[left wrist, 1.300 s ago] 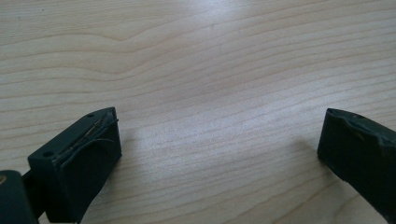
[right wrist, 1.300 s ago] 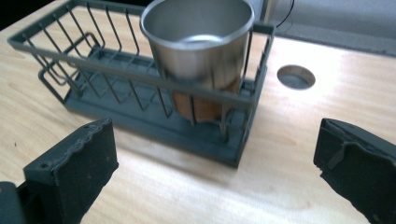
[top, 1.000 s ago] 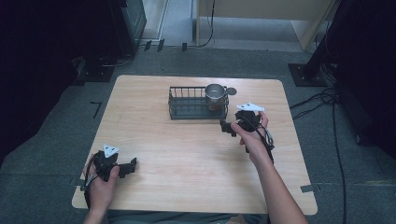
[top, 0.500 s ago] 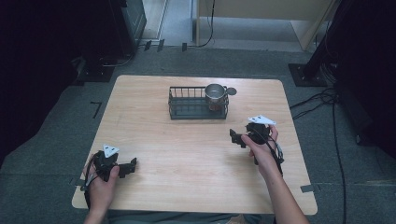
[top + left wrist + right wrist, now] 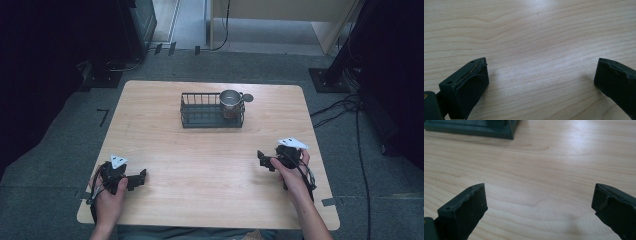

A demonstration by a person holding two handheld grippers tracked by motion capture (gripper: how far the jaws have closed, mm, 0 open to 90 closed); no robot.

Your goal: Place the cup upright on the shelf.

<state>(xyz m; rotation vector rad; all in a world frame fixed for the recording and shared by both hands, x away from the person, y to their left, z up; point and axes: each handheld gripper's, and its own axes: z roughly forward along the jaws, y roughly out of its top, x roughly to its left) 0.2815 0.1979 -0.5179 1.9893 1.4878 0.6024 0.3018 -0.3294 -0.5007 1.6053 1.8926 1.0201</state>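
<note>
A metal cup (image 5: 230,100) stood in the right end of a black wire basket (image 5: 200,116) at the far middle of the wooden table (image 5: 200,200). The left gripper (image 5: 141,177) and right gripper (image 5: 260,159) rested near the front corners (well apart from the basket), each with jaws spread wide over bare wood, holding nothing.

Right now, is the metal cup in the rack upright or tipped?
Upright. The high view shows the cup standing at the right end of the wire rack, round mouth facing up. Contents: cannot tell.
</note>
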